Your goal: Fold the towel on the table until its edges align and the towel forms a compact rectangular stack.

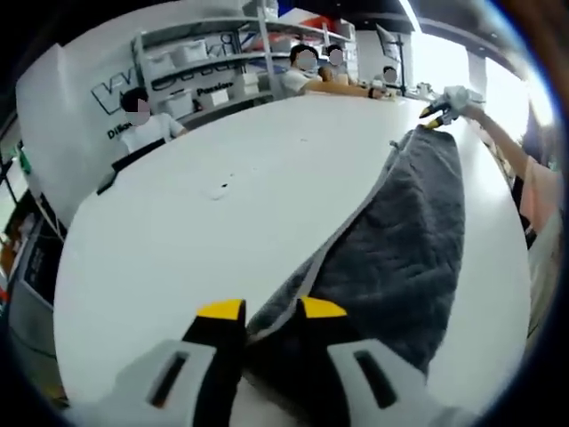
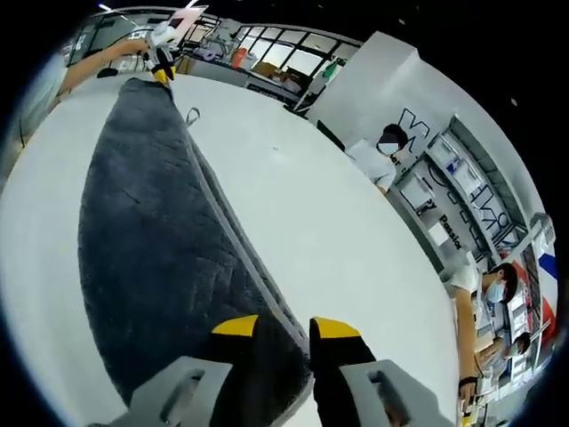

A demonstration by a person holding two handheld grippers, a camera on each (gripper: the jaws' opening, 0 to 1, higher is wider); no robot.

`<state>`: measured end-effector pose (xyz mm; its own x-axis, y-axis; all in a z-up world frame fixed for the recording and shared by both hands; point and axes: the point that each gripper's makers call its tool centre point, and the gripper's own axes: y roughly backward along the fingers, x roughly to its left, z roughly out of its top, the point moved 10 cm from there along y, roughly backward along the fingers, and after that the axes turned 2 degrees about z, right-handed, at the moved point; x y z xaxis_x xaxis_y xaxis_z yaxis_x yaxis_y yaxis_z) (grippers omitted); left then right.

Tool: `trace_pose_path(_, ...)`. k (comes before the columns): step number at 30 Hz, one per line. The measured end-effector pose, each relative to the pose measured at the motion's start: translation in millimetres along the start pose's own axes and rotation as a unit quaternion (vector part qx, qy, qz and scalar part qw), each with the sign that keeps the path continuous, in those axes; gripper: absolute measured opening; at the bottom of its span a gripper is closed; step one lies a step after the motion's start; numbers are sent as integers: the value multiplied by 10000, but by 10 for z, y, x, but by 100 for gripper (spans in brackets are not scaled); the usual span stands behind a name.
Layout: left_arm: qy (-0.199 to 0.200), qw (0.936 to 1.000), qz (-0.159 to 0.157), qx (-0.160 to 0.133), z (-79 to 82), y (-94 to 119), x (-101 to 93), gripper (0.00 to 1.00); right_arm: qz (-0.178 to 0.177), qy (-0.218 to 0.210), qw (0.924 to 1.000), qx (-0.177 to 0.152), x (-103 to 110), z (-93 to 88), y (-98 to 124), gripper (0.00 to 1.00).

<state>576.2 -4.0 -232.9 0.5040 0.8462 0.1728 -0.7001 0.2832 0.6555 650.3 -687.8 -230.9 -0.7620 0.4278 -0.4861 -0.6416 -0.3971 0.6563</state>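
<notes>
Yellow-tipped fingers of the left gripper are clamped on the pale-hemmed edge of the dark grey quilted towel, which lies in a long band along the right side of the large white table. Likewise, the right gripper has its yellow-tipped fingers pinched on the towel's hem at the opposite end. Farther off, seated people work at the table's far edge before grey shelving holding white bins.
</notes>
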Motion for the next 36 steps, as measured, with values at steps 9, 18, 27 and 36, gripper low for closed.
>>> trace_pose_path(9,32,9998,-57,-175,-92,114,-84,40,31,-168,9998,-44,21,10,44,32)
trace_pose_path(18,69,9990,191,-407,-196,178,-47,62,48,-102,9999,27,98,-24,123,33)
trace_pose_path(27,101,9985,187,-512,-326,246,-32,82,80,-483,9986,-191,136,-62,244,54)
trace_pose_path(36,44,9982,220,-562,-375,312,-57,90,188,-823,9959,-320,206,-47,323,83)
